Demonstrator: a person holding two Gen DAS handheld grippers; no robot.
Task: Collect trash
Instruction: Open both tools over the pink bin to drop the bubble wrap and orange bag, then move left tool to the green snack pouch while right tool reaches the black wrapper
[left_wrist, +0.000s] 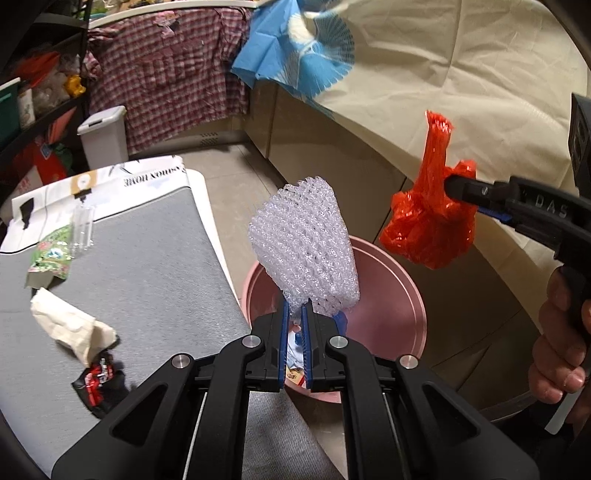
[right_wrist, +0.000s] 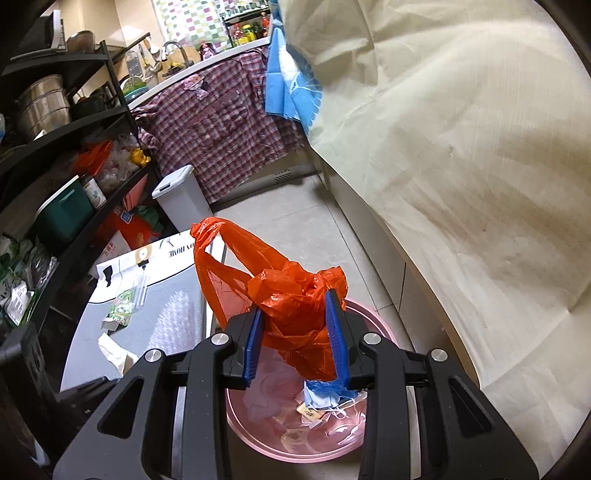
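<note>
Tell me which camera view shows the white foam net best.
The left wrist view. There the white foam net stands full and sharp, pinched in the left gripper above the pink bin. The right wrist view shows only a pale blurred patch that may be the net, too unclear to tell.

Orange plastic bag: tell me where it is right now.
The orange plastic bag is pinched in the right gripper, hanging above the pink bin, right of the foam net.
</note>
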